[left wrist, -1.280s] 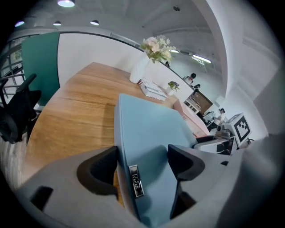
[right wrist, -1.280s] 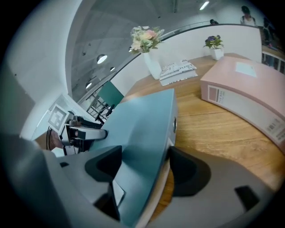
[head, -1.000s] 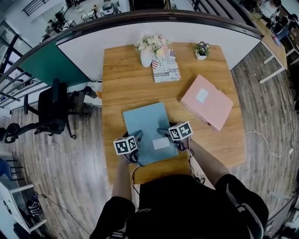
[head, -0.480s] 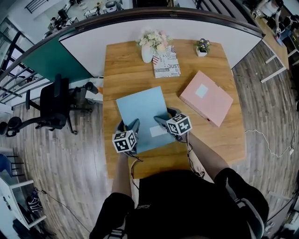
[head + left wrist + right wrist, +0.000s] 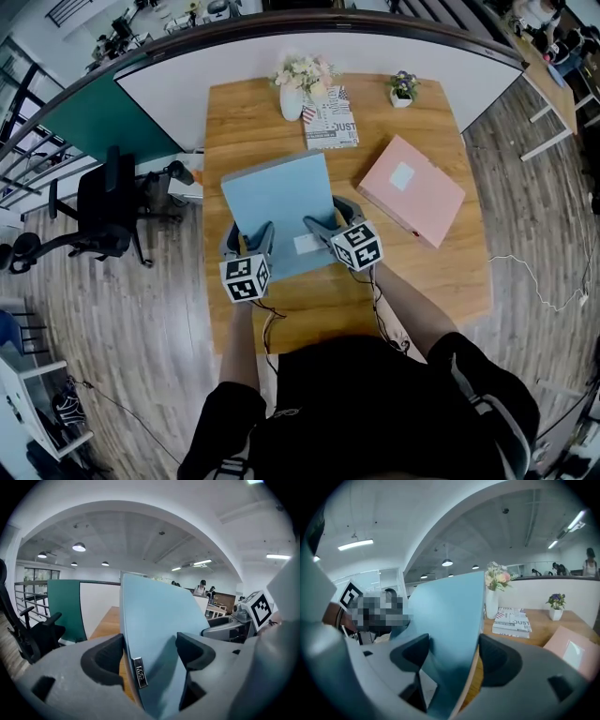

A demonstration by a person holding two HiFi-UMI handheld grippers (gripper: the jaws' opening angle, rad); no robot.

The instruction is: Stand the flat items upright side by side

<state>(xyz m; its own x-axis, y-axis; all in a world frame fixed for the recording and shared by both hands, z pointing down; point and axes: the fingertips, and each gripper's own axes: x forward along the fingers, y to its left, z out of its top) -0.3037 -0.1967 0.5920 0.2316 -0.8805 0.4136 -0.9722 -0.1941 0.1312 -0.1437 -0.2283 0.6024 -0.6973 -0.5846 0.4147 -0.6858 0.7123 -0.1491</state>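
The blue folder (image 5: 277, 202), which a second ago lay flat on the front part of the wooden table (image 5: 253, 122), has come up in the person's two grippers. Both have risen with it, and it now sits further from the table's front edge, with more bare wood showing in front of it. The left gripper (image 5: 248, 239) clasps the folder's near left corner and the right gripper (image 5: 330, 217) its near right corner. Each gripper's own view shows the folder standing between the jaws, the pads spread wide and pressed on its thick body, so both claws are grasping the folder. From above, the folder looks bigger than before and a grey strip of its far edge has come into sight. The white label on its face sits between the two grippers. The near end is clearly off the table; whether the far edge touches the wood I cannot tell. Seen along the jaws, the folder rears up as a steep blue slab. Nothing else has moved. The pink folder (image 5: 410, 190) lies flat on the right side of the table, well apart from the blue one. The stack of magazines (image 5: 331, 120), the vase of flowers (image 5: 292, 94) beside it and the small potted plant (image 5: 401, 86) keep their places along the far edge. The black office chair (image 5: 103, 211) stands on the floor to the left.
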